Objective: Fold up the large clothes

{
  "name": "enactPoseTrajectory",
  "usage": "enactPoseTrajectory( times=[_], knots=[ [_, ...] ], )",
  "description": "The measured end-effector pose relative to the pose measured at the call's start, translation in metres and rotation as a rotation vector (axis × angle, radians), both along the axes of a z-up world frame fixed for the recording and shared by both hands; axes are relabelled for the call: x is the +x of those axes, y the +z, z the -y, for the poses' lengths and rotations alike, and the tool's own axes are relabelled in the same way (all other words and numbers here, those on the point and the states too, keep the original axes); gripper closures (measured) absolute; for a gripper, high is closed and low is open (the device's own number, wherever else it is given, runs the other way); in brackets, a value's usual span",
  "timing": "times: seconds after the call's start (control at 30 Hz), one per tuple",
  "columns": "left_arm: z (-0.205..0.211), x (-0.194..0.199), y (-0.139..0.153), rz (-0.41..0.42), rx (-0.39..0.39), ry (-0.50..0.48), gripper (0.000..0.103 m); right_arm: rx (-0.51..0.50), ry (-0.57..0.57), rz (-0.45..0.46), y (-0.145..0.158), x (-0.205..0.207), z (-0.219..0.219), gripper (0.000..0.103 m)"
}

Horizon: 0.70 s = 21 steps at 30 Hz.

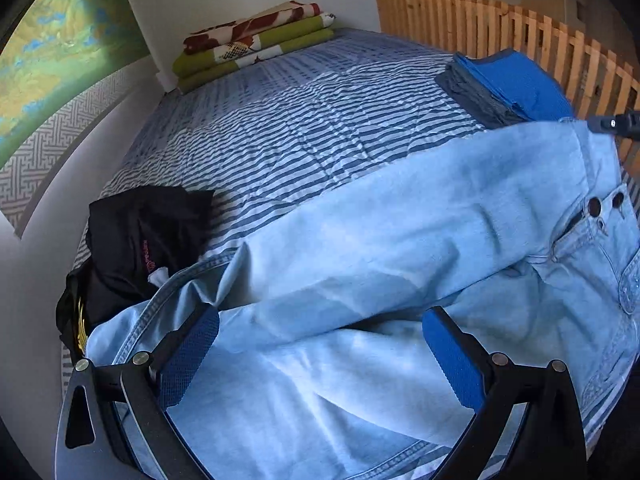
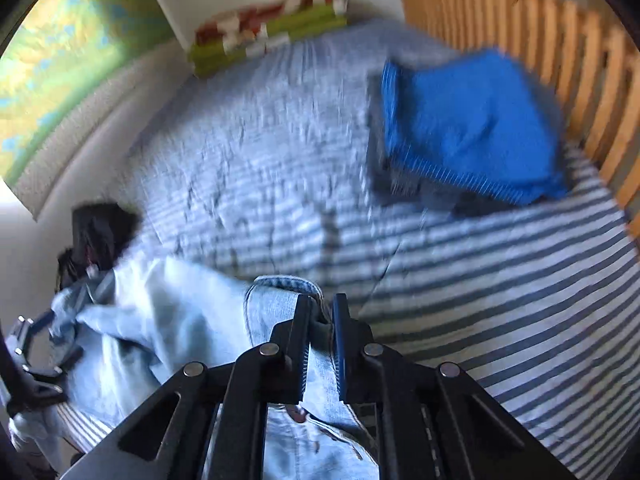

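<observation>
Blue stack (image 2: 472, 128) looked done already, but the jeans (image 1: 360, 248) weren't folded yet: right gripper (image 2: 320, 344) pinched the waistband, left gripper (image 1: 320, 360) gaped wide over them.

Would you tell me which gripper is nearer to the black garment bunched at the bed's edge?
Left. The left gripper hangs open over the jeans' legs, right beside the black garment. The right gripper is shut on the jeans' waistband, across the bed from it.
</observation>
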<state>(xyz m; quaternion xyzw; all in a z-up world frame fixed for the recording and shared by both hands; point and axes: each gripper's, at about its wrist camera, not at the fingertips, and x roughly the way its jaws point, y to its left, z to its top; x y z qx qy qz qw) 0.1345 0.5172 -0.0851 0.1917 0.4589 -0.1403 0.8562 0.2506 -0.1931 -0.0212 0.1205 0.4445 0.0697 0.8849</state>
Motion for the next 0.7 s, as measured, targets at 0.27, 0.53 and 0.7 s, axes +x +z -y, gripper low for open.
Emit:
enactPoseTrajectory(
  times=[0.27, 0.53, 0.7],
  knots=[
    [0.024, 0.008, 0.004, 0.02, -0.002, -0.021, 0.0, -0.261, -0.102, 0.306, 0.079, -0.028, -0.009, 0.094],
    [0.03, 0.032, -0.014, 0.02, 0.037, -0.001, 0.0, -0.326, -0.128, -0.117, -0.033, 0.078, 0.014, 0.088],
    [-0.001, 0.017, -0.023, -0.003, 0.054, 0.004, 0.0, -0.171, -0.112, -0.168, -0.052, 0.032, 0.045, 0.074]
  ],
)
